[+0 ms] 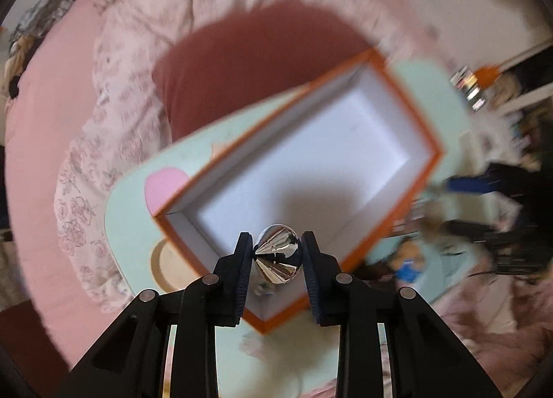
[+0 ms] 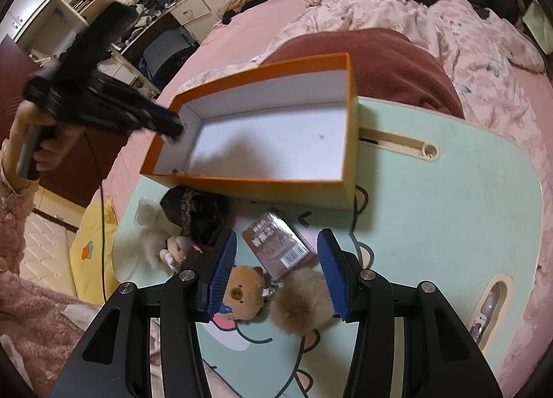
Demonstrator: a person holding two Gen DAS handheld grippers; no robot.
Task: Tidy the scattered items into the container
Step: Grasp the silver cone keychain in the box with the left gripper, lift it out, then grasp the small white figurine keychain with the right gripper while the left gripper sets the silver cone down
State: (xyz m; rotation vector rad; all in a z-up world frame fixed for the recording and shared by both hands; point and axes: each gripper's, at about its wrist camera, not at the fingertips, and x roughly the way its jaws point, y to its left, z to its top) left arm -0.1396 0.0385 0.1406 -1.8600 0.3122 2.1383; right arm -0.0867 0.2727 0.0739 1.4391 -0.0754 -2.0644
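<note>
Left gripper (image 1: 276, 253) clamps a shiny silver cone-shaped ornament (image 1: 276, 254) between its fingers, held over the near corner of the orange box (image 1: 404, 87), white inside. Right gripper (image 2: 276, 270) gapes wide, holding nothing; between its fingers lie a bear plush (image 2: 242, 296), fluffy pompom (image 2: 300, 304) and brown packet (image 2: 278, 247), box (image 2: 242, 187) just beyond on the mint table (image 2: 449, 225).

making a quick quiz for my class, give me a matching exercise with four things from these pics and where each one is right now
Things:
1. silver cone-shaped object
2. bear plush
3. brown packet
4. orange box

Places:
A. flat on the table, in front of the box
B. on the mint table, open top up
C. clamped in the left claw
D. between the open right claw's fingers, ungripped

Pairs: 1-C, 2-D, 3-A, 4-B
</note>
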